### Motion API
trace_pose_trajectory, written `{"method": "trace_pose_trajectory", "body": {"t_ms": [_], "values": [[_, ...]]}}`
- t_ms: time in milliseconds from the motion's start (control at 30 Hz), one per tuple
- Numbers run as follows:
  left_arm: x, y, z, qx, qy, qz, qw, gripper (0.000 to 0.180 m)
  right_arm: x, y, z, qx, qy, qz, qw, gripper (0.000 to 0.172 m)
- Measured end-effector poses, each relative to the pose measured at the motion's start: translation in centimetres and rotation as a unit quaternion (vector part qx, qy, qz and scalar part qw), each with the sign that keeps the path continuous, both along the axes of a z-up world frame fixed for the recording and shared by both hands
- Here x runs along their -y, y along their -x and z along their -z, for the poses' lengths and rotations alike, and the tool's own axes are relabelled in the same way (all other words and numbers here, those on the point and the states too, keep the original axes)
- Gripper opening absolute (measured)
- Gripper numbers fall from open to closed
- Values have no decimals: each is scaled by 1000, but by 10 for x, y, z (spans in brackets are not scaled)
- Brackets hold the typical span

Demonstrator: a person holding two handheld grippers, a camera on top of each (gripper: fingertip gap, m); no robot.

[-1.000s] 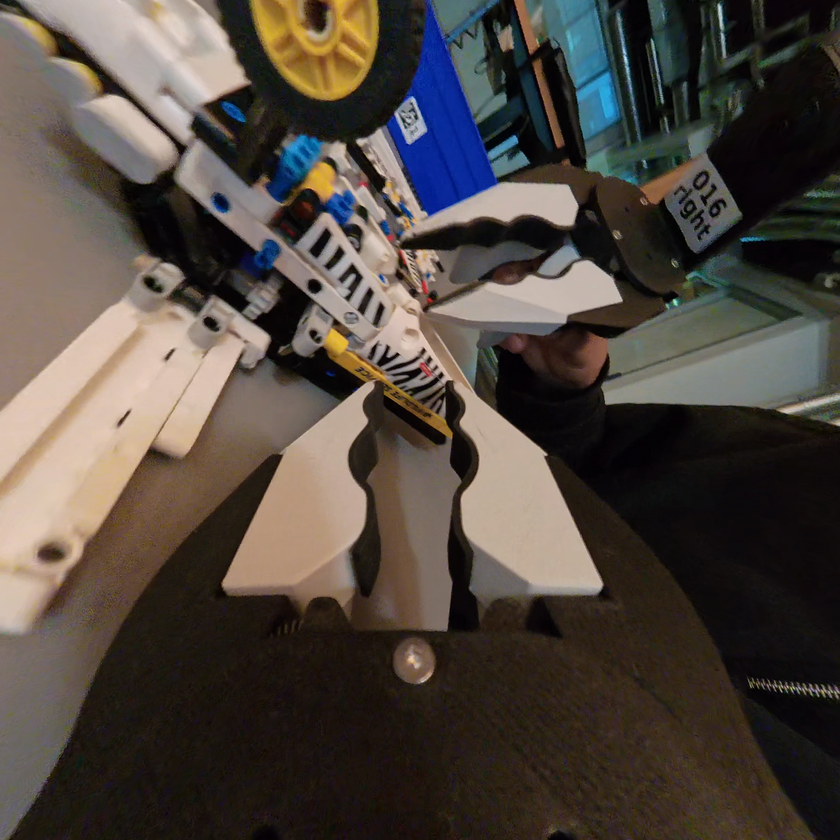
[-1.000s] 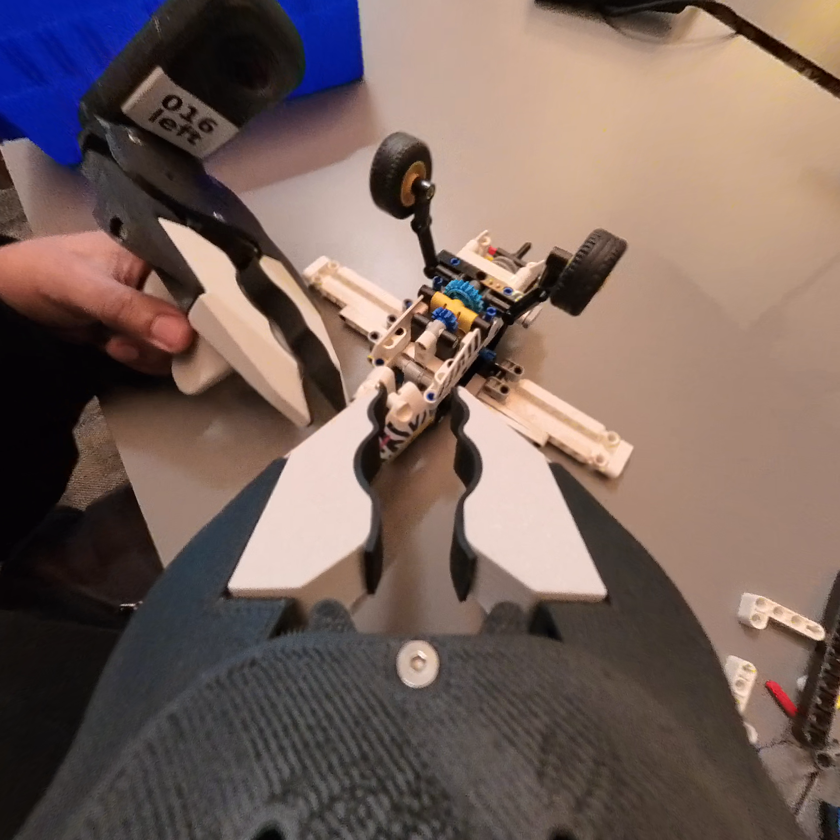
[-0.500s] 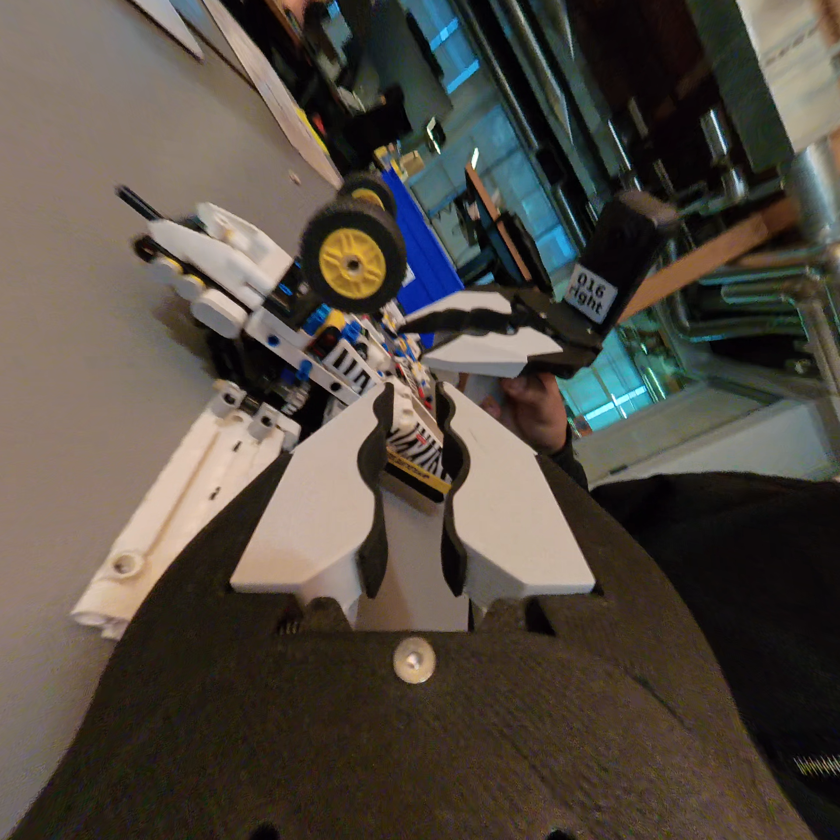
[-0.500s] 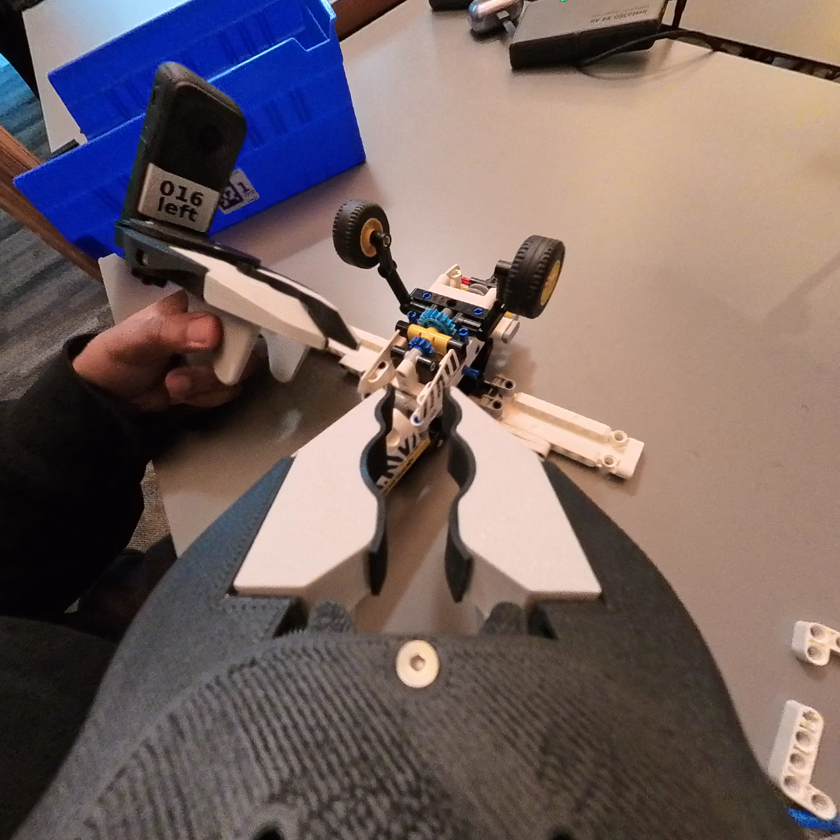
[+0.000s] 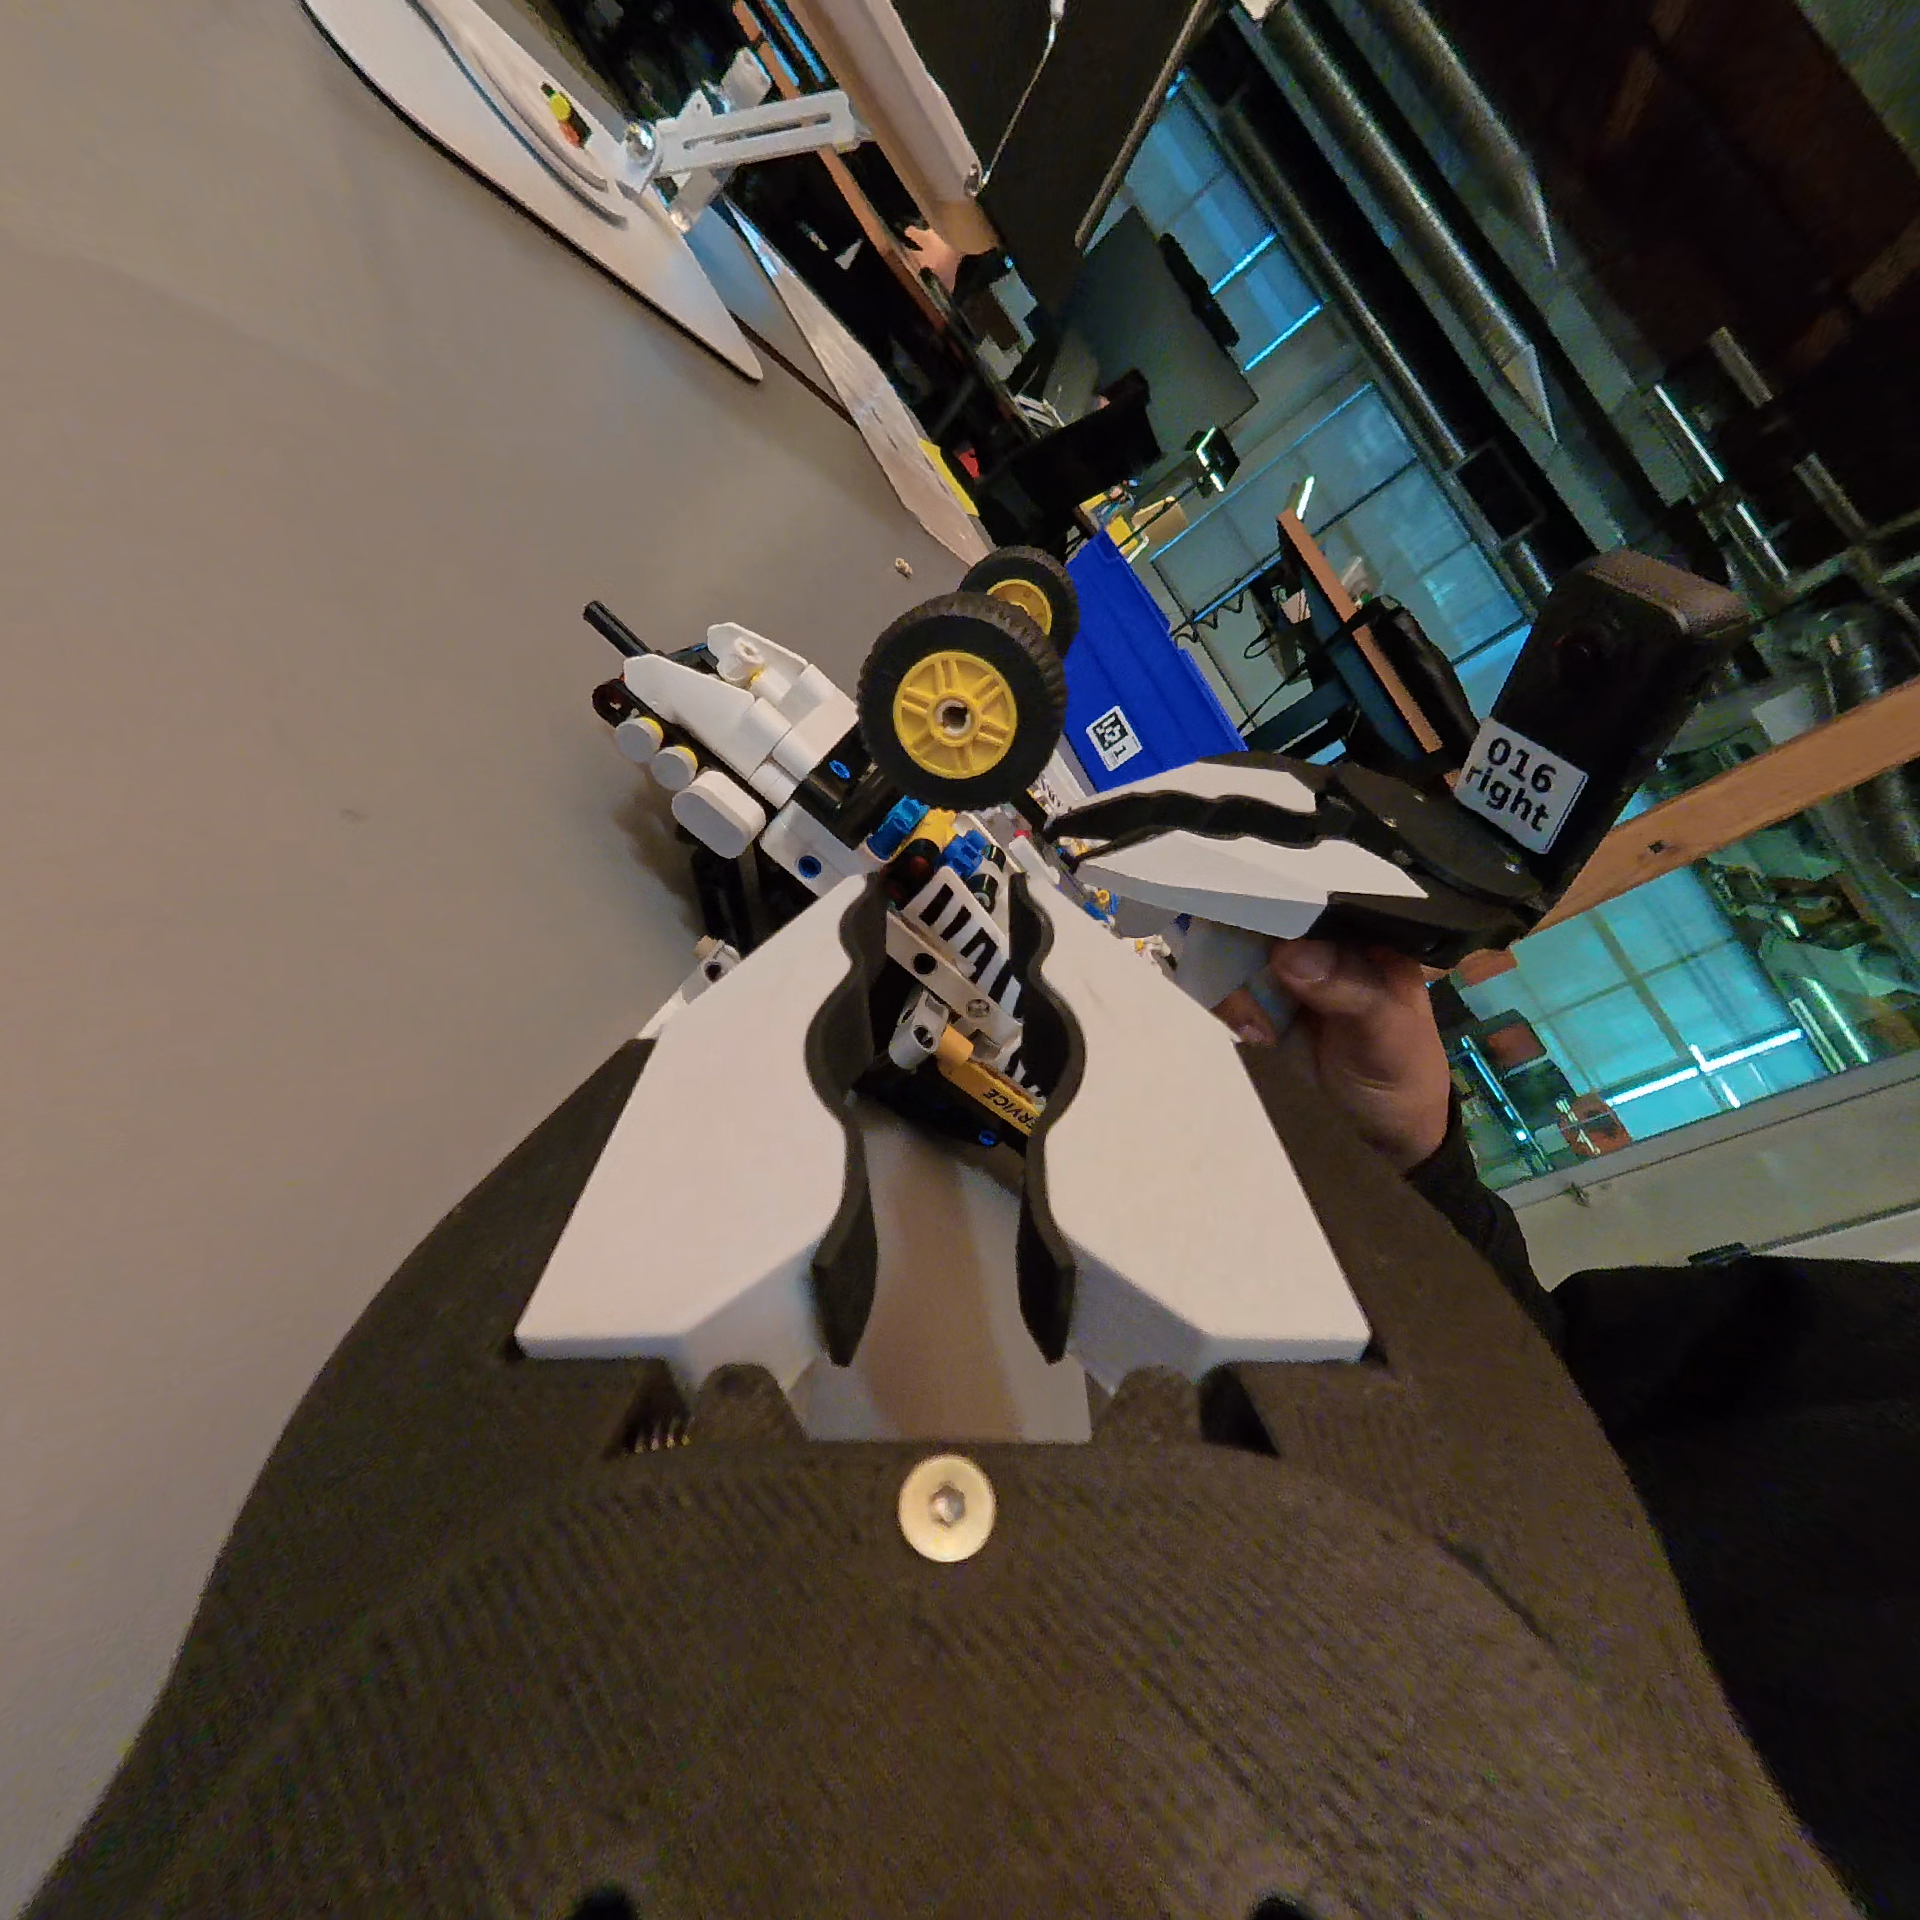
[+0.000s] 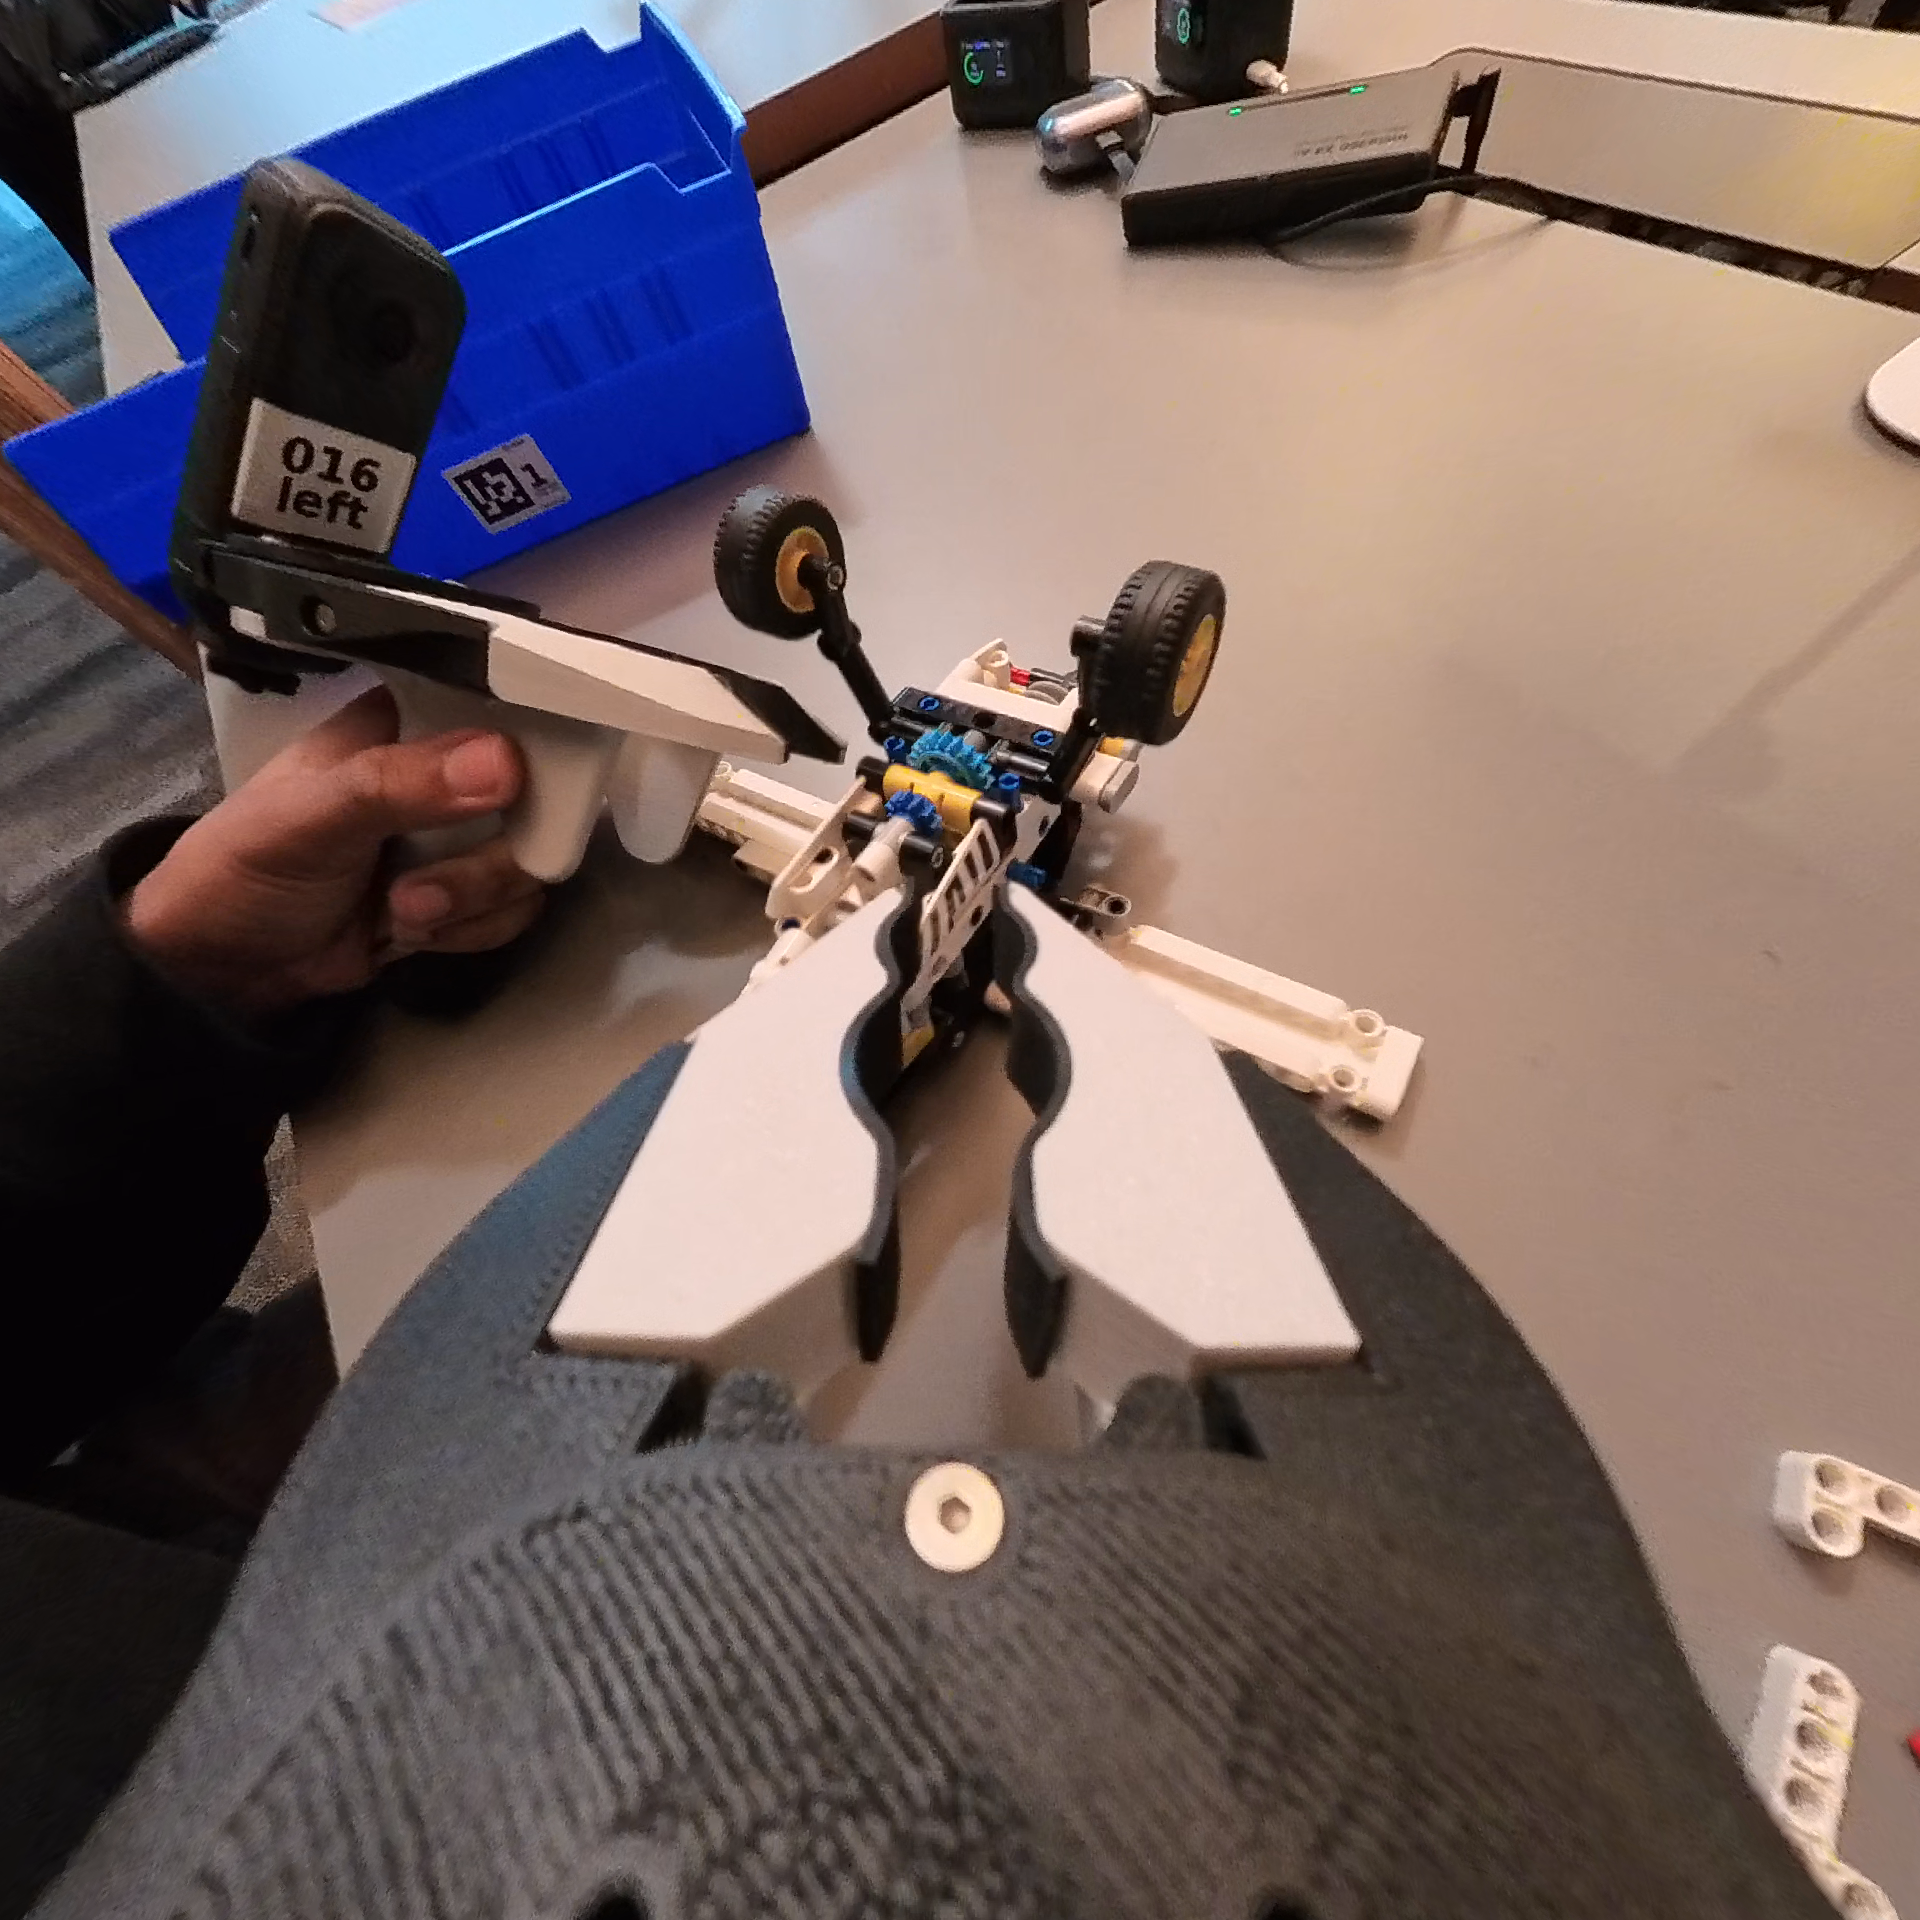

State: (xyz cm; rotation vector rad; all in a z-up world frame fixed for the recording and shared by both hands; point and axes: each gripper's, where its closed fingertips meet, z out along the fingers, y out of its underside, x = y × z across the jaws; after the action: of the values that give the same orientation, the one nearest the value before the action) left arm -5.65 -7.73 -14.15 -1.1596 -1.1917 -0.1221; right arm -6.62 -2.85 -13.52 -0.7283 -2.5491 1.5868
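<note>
A white, black and yellow brick-built vehicle (image 6: 977, 748) lies wheels-up on the grey table (image 6: 1455, 520). It also shows in the left wrist view (image 5: 748, 727) with a yellow-hubbed wheel (image 5: 954, 717). My right gripper (image 6: 956, 909) points at its near end, jaws narrow. A black-striped white panel (image 6: 961, 883) shows between the tips, with a dark sliver beside the right pad. In the left wrist view the right gripper (image 5: 1065, 842) ends just short of the model, nothing between its tips. My left gripper (image 5: 943, 899) is open. In the right wrist view it (image 6: 821, 743) stops a little left of the model, touching nothing.
A blue bin (image 6: 582, 270) stands at the back left. A long white beam plate (image 6: 1247, 997) lies under the model. Loose white angled pieces (image 6: 1839, 1507) lie at the right edge. Dark electronic boxes (image 6: 1278, 166) with cables sit at the far side. The left gripper's tips are roughly 6 cm from the right gripper's.
Both grippers have drawn back from the model, so more table shows. The right jaws have narrowed. The left jaws narrowed, then widened, and its tips now stand clear of the model.
</note>
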Motion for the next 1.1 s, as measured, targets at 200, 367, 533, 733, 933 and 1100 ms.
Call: {"method": "trace_pose_trajectory", "body": {"t_ms": [200,367,533,733,933,1100], "values": [[-2,-1,0,-2,3,5,1000,19,-4,2,-12,-56,45,-5,997,9],[-5,-2,-3,-11,4,14,1000,19,-14,8,-25,-163,103,17,981,8],[-6,-3,-8,-31,-1,17,999,19,-16,5,-30,-162,129,9,978,12],[-7,-4,-14,-51,-2,17,999,20,-14,-2,-28,-150,127,-4,980,16],[-5,-2,-14,-54,-2,9,999,20,-13,-2,-22,-144,109,-4,984,16],[-5,-1,-14,-51,-3,9,999,20,-14,1,-20,-120,118,-3,986,17]]}}
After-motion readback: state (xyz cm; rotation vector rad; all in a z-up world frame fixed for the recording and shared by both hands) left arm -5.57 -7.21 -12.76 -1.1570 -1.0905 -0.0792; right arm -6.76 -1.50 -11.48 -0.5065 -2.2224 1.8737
